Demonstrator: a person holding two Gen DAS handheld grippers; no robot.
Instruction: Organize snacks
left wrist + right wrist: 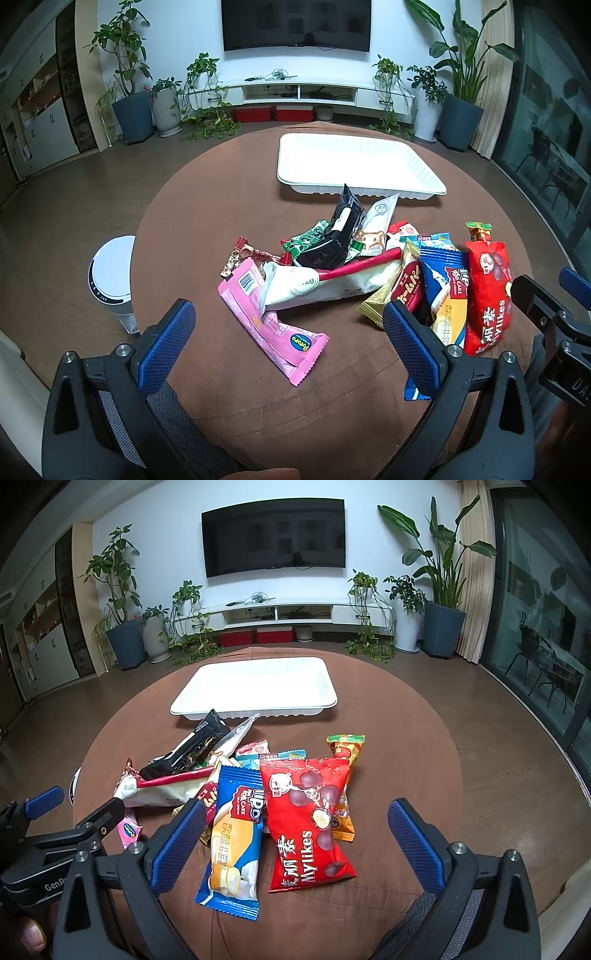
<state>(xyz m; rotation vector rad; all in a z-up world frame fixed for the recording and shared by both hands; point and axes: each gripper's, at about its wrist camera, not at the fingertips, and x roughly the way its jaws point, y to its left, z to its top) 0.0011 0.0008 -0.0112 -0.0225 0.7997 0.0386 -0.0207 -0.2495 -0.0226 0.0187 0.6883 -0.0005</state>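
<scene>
On a round brown bench (pixel 207 221), a heap of snack packets waits short of an empty white tray (pixel 258 686) at the far side. Both grippers hang wide open, holding nothing — the right gripper (pixel 295 834) brackets the red Mylikes bag (pixel 310 823), whose long axis runs nearly straight away from it, while the left gripper (pixel 288 332) faces the pink packet (pixel 269 321), lying diagonally. The right looks nearer a clean pick.

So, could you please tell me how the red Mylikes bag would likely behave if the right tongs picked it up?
The red bag looks puffy and glossy, so it is probably light and may slip. Gripped at one end it would likely droop, since its round candies seem loose inside.
</scene>
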